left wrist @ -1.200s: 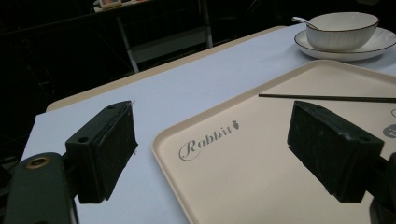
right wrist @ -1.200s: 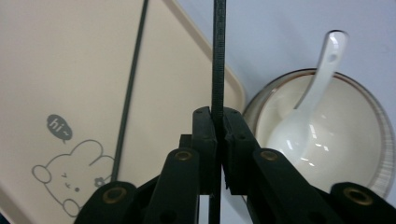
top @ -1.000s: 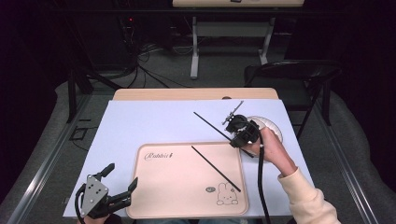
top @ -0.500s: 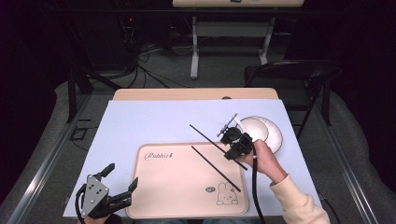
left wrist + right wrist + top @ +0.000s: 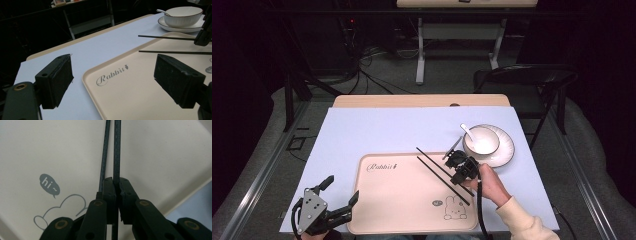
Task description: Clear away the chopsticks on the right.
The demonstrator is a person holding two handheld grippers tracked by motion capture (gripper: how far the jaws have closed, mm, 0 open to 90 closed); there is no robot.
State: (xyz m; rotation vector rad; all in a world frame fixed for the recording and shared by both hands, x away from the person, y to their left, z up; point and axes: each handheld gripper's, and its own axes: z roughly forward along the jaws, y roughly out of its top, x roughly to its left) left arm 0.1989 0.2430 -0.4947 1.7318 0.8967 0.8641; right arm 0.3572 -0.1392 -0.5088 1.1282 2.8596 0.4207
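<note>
My right gripper [image 5: 460, 167] has its jaws pinched together on a black chopstick [image 5: 116, 152]; in the right gripper view the stick runs out from between the two pads and away over the tray, with only a thin slit left between them. A second black chopstick [image 5: 104, 155] lies just beside it on the left, nearly parallel, and passes along the outside of my left pad; I cannot tell whether it touches that pad. From the high view the pair slants across the upper right part of the tray, far ends toward the tray's top edge, near ends toward the rabbit drawing [image 5: 453, 208] printed in the tray's lower right corner. My right hand [image 5: 492, 184] wraps the gripper's body, with a pale sleeve [image 5: 524, 222] behind it.

The tray [image 5: 397, 210] is beige, with rounded corners and the word "Rabbit" near its upper left. It sits on a pale lavender mat [image 5: 377, 132] that covers most of the wooden table [image 5: 362, 101].

My left gripper [image 5: 337, 197] hangs low at the tray's lower left corner, jaws spread wide and holding nothing; in the left gripper view one pad is over the mat and the other over the tray.

Beyond the tray's upper right corner stands a white bowl [image 5: 482, 140] on a white saucer [image 5: 506, 152] with a dark rim, a white spoon [image 5: 467, 131] resting in the bowl.
</note>
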